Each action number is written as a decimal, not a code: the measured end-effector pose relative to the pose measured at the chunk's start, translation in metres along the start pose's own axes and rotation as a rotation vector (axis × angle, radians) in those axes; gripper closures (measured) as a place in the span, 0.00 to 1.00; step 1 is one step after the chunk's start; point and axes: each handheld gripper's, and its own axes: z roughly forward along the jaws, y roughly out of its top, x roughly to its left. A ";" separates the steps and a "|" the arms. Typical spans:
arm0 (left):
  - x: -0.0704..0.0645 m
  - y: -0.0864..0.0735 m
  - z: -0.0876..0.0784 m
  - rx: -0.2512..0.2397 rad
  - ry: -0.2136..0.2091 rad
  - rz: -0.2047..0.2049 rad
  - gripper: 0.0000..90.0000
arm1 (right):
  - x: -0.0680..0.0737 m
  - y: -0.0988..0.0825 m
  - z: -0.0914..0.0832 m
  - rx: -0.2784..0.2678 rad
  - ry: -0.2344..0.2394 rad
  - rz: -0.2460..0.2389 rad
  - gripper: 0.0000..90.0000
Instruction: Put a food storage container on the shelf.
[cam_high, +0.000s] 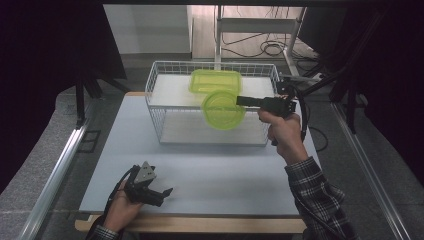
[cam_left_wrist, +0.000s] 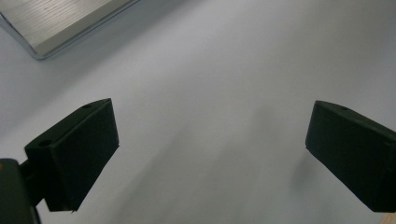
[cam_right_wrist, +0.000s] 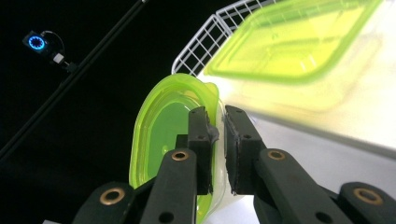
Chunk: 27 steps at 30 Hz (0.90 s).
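Right gripper (cam_right_wrist: 215, 135) jaws clamp the round green container's (cam_right_wrist: 163, 135) rim; left gripper (cam_left_wrist: 210, 154) jaws stand wide apart, holding nothing.

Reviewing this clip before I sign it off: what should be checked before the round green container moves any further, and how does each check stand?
1. Right gripper clamped on the round container's rim: ok.
2. Container hanging tilted, lid sideways; lid sealed: cannot tell.
3. Container above the wire basket's rim: ok.
4. Rectangular container sits in the basket close behind; clearance: cannot tell.
5. Left gripper open and apart from the basket, near the table's front edge: ok.
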 end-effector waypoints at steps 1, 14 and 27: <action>0.000 0.000 0.000 0.000 0.000 0.000 0.03 | 0.000 0.000 0.000 0.000 0.000 0.000 0.90; 0.002 0.000 -0.003 -0.011 -0.008 -0.031 0.03 | 0.019 0.035 0.005 -0.042 -0.018 -0.032 0.90; 0.003 0.000 -0.003 -0.010 -0.008 -0.033 0.03 | 0.017 0.064 0.016 -0.082 -0.097 -0.034 0.90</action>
